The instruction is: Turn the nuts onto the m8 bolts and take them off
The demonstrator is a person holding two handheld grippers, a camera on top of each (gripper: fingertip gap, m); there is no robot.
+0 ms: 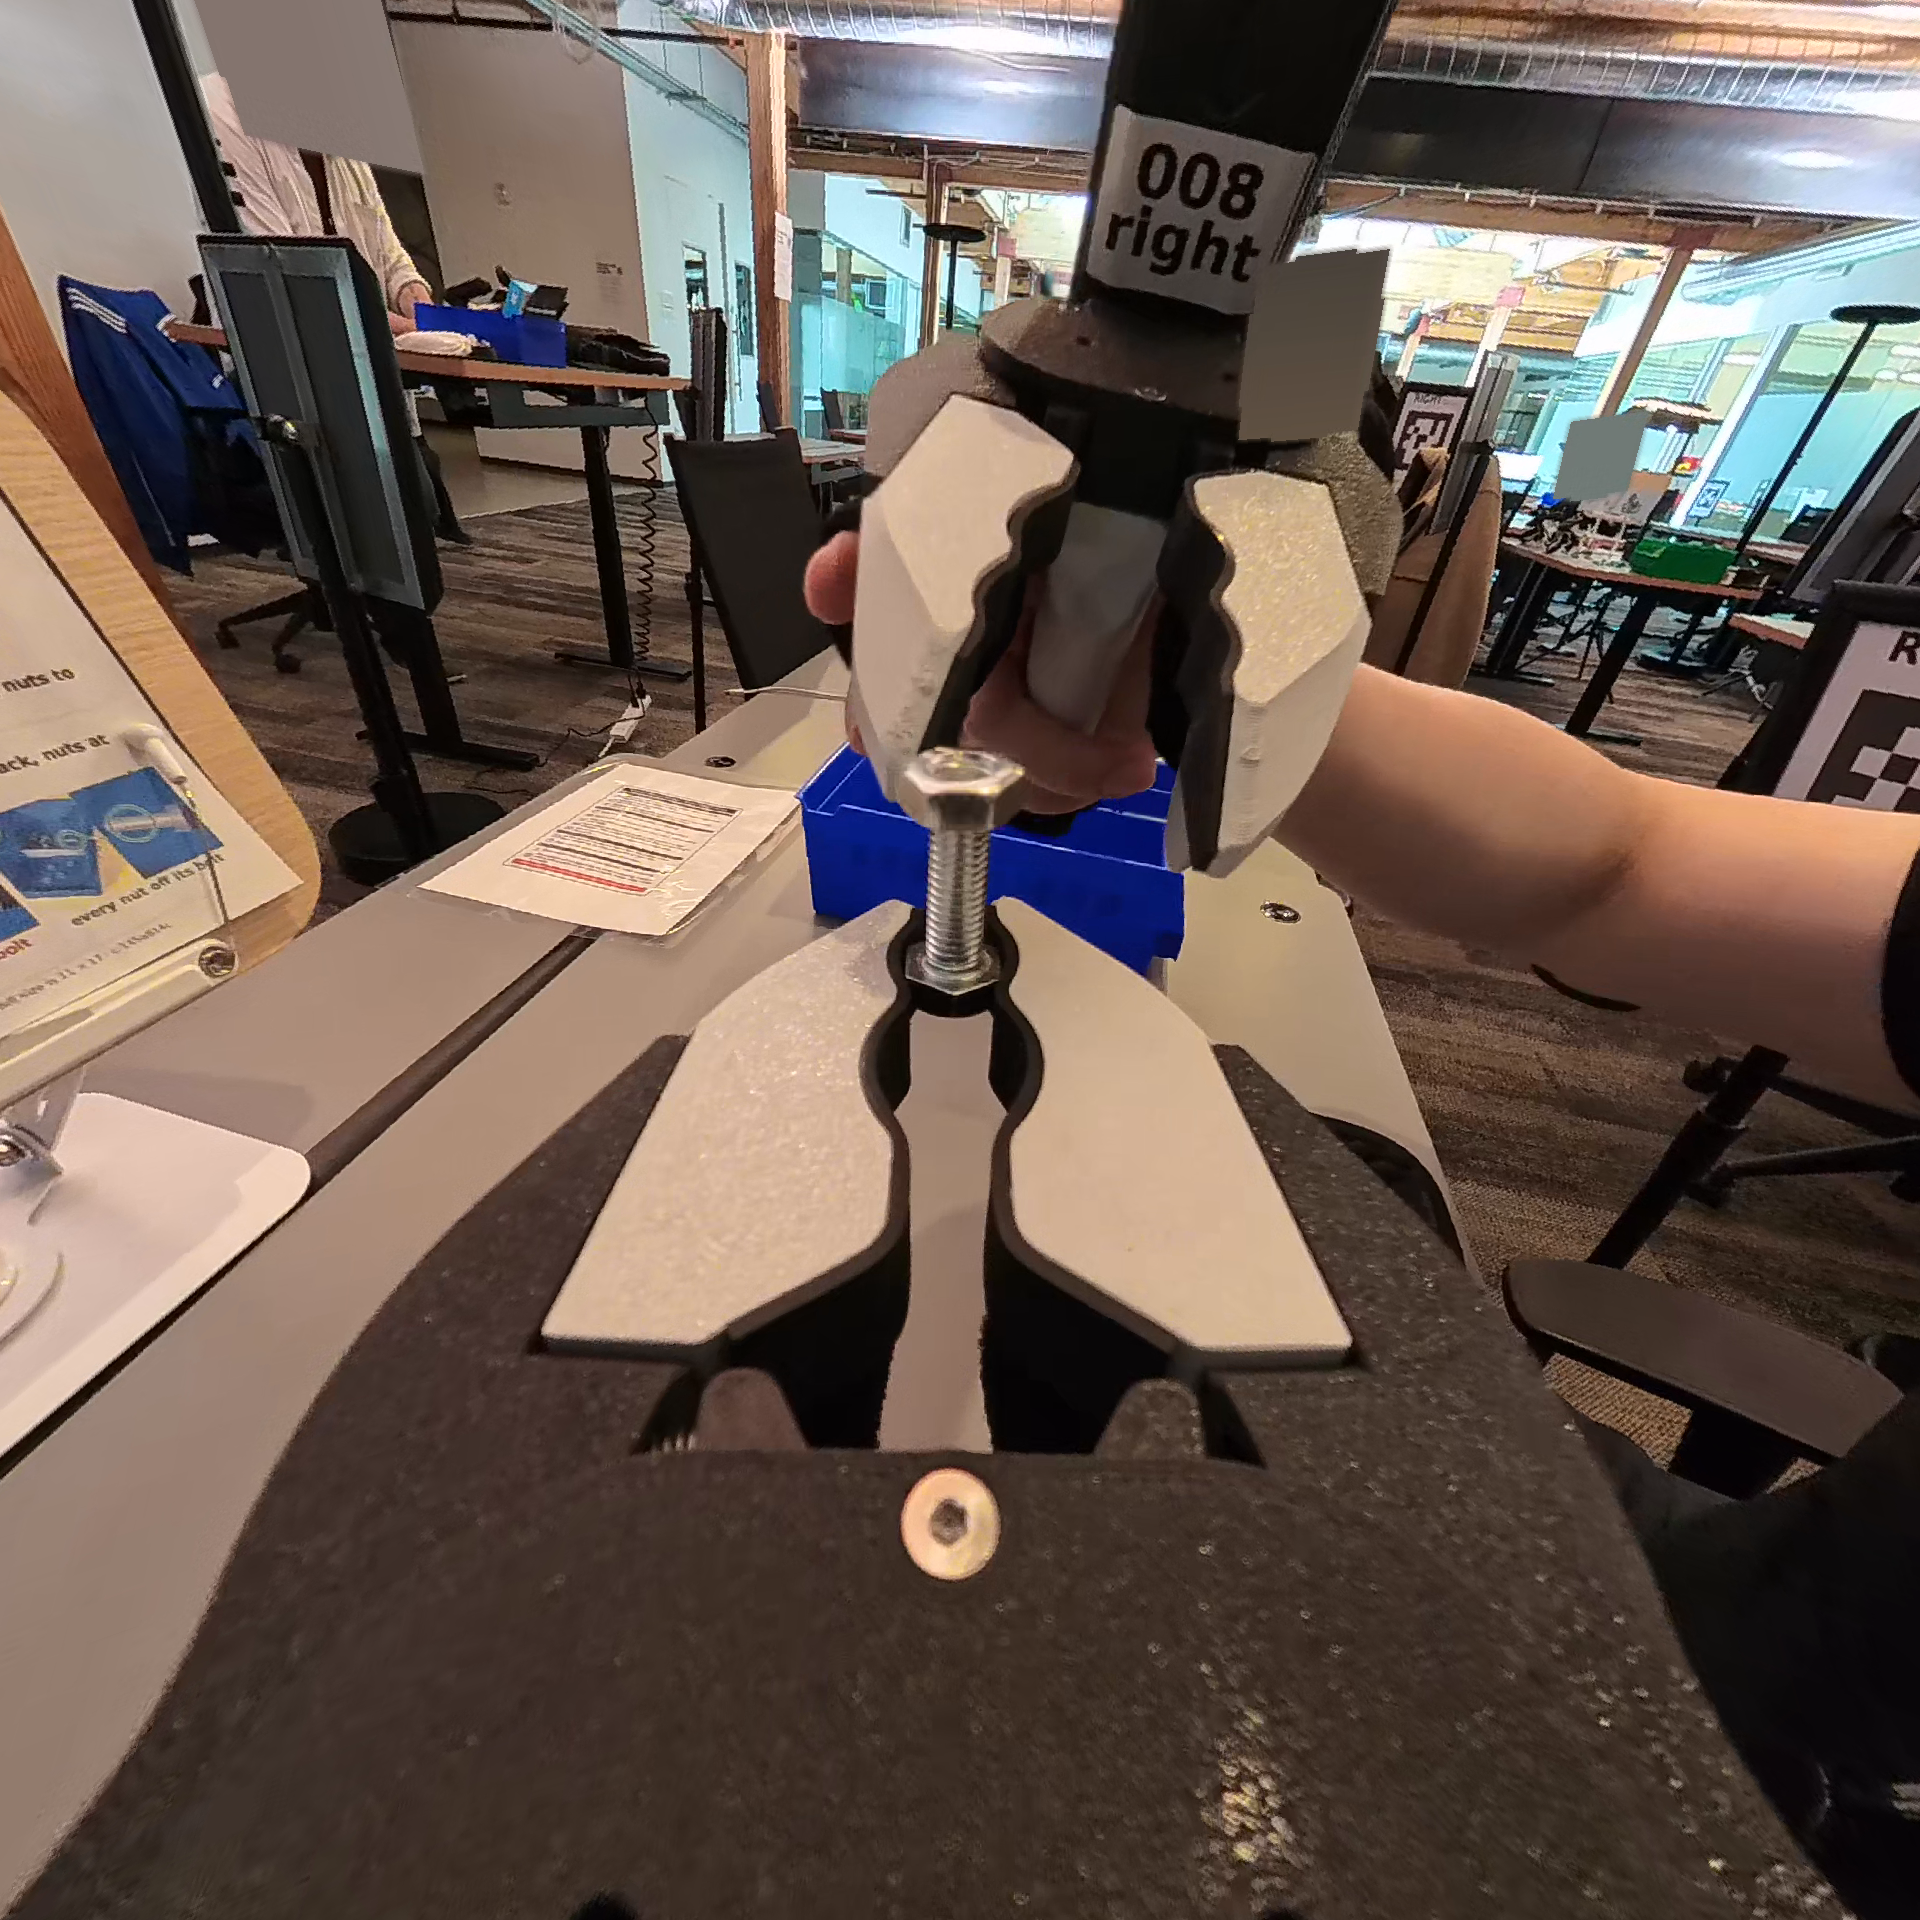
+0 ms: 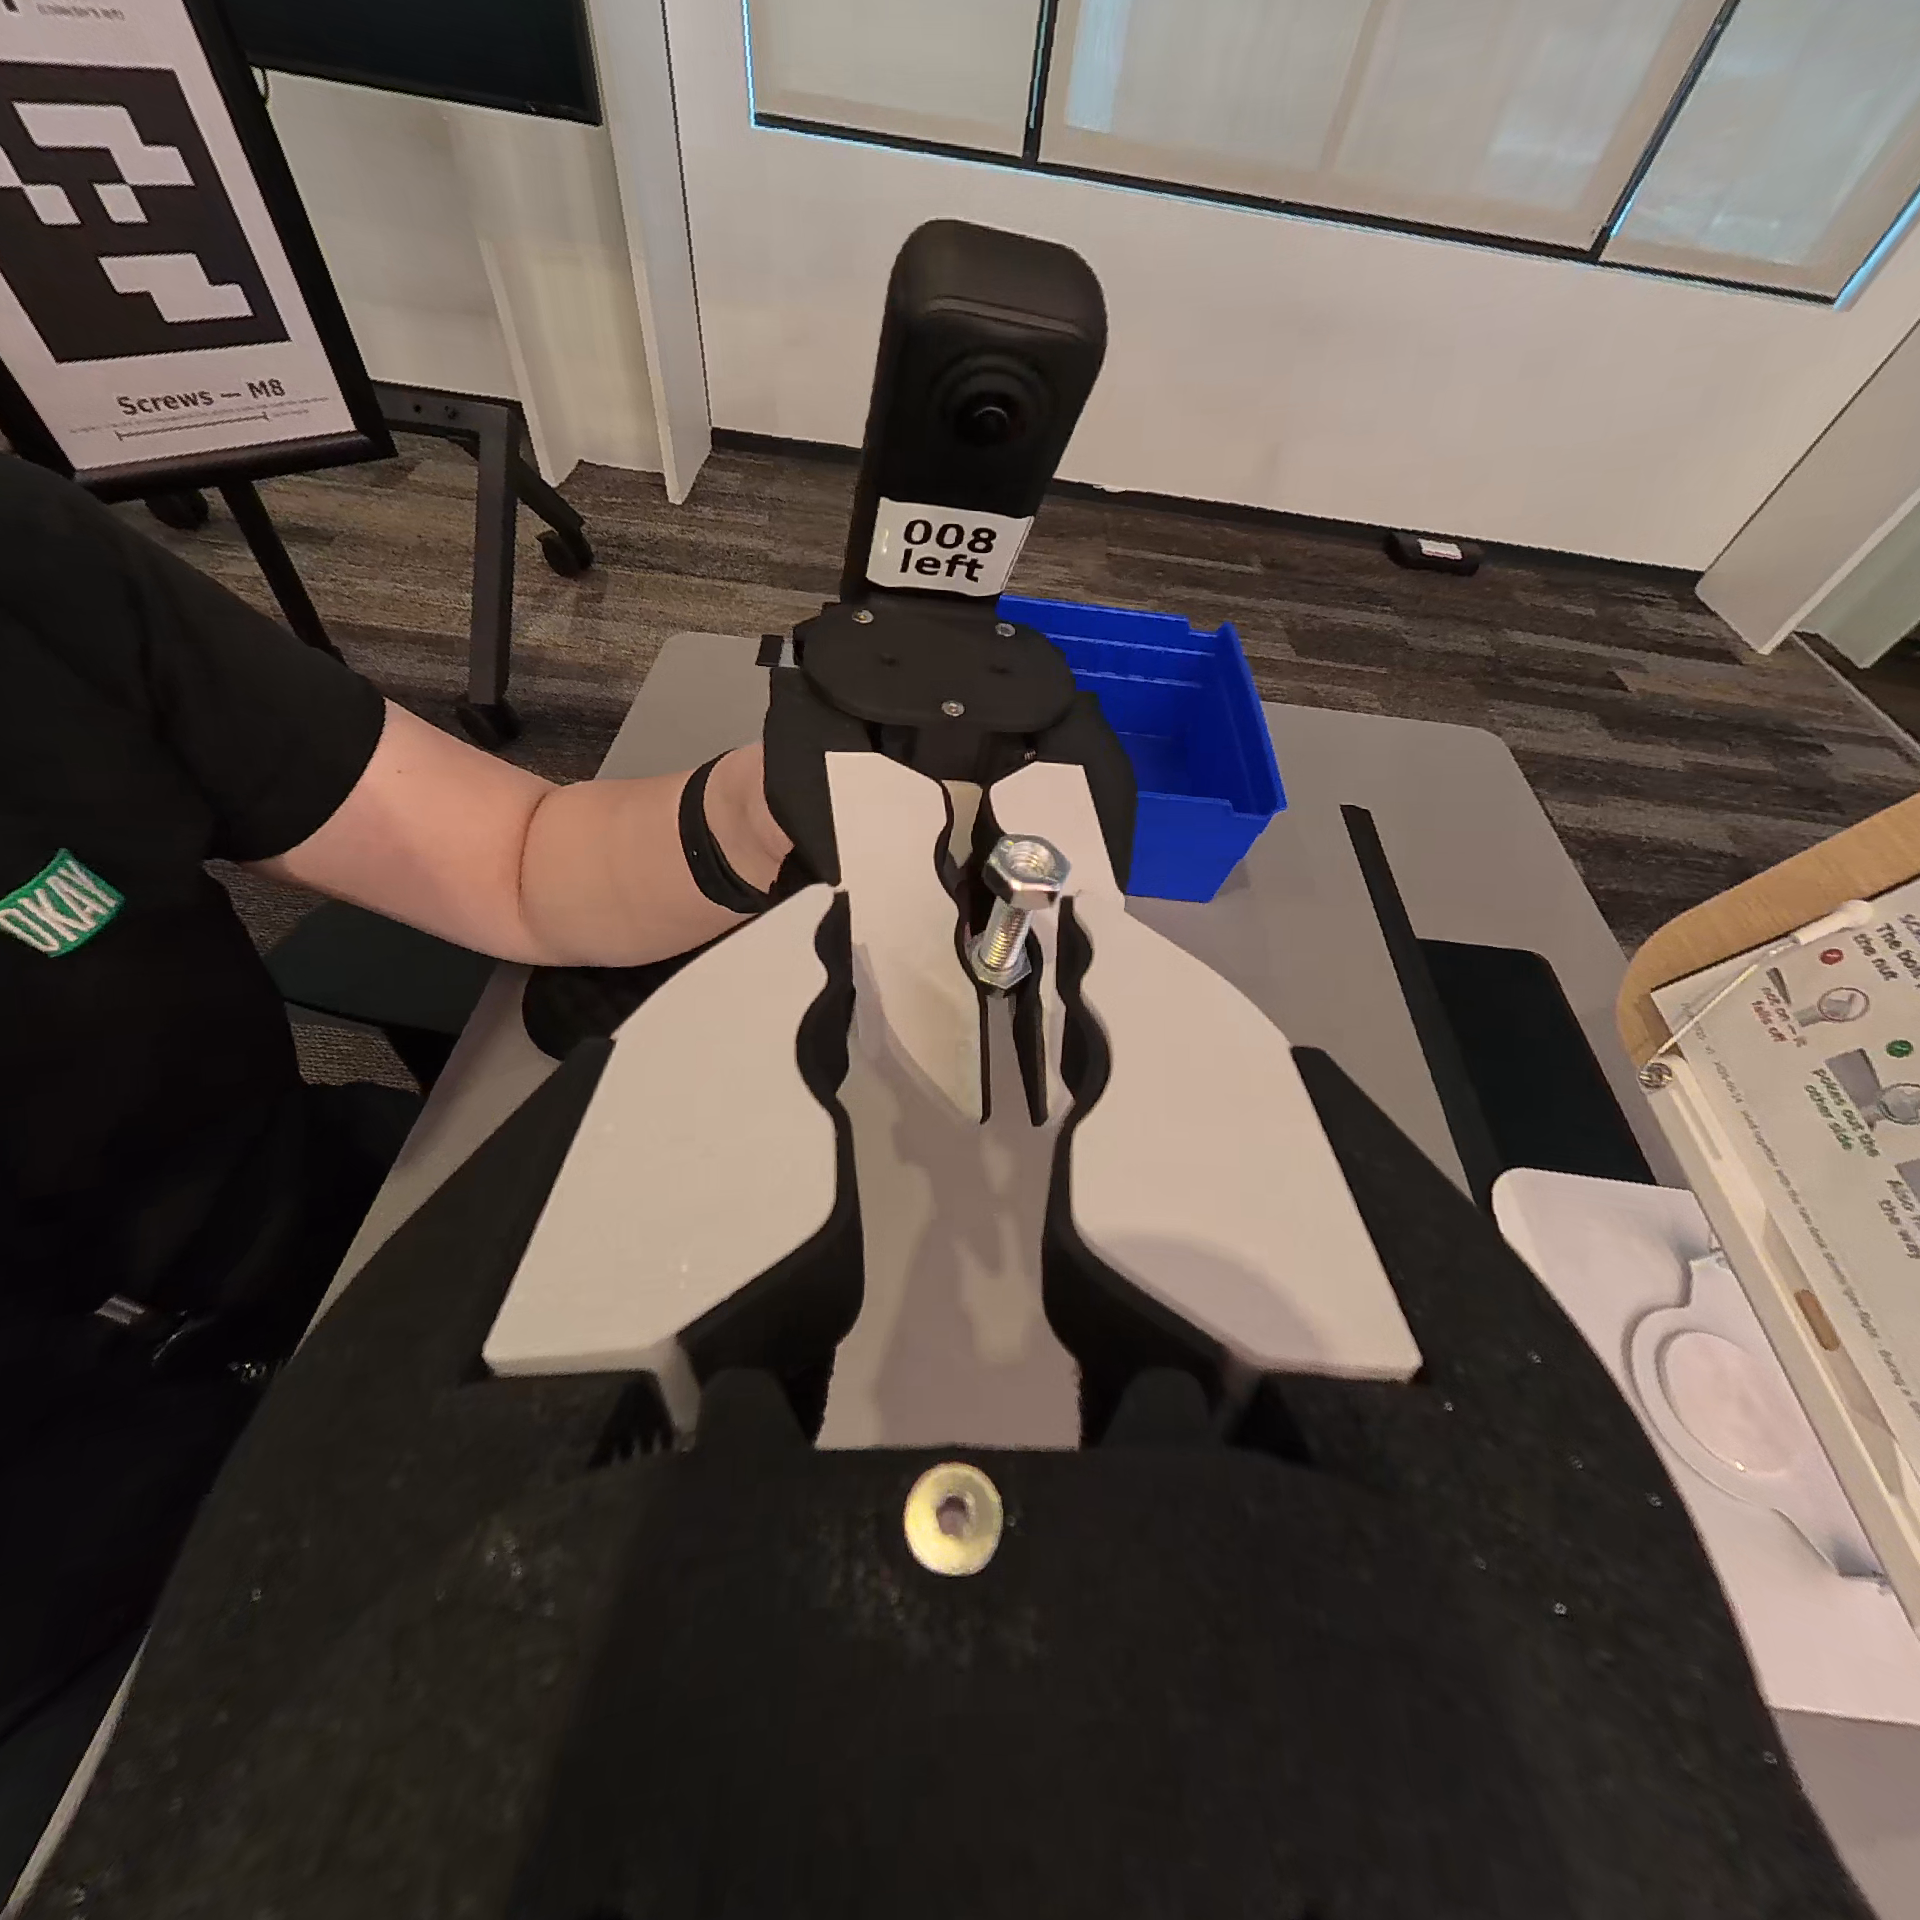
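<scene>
Below, left gripper jaws pinch nut (partly hidden) on bolt; right gripper jaws spread.

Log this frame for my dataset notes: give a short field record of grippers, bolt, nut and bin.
left gripper: shut on bolt's lower end
bolt: upright, threads exposed
nut: on bolt's top end
right gripper: open, fingers either side of nut, not clamping
blue bin: on table beyond the grippers; contents not visible
</scene>
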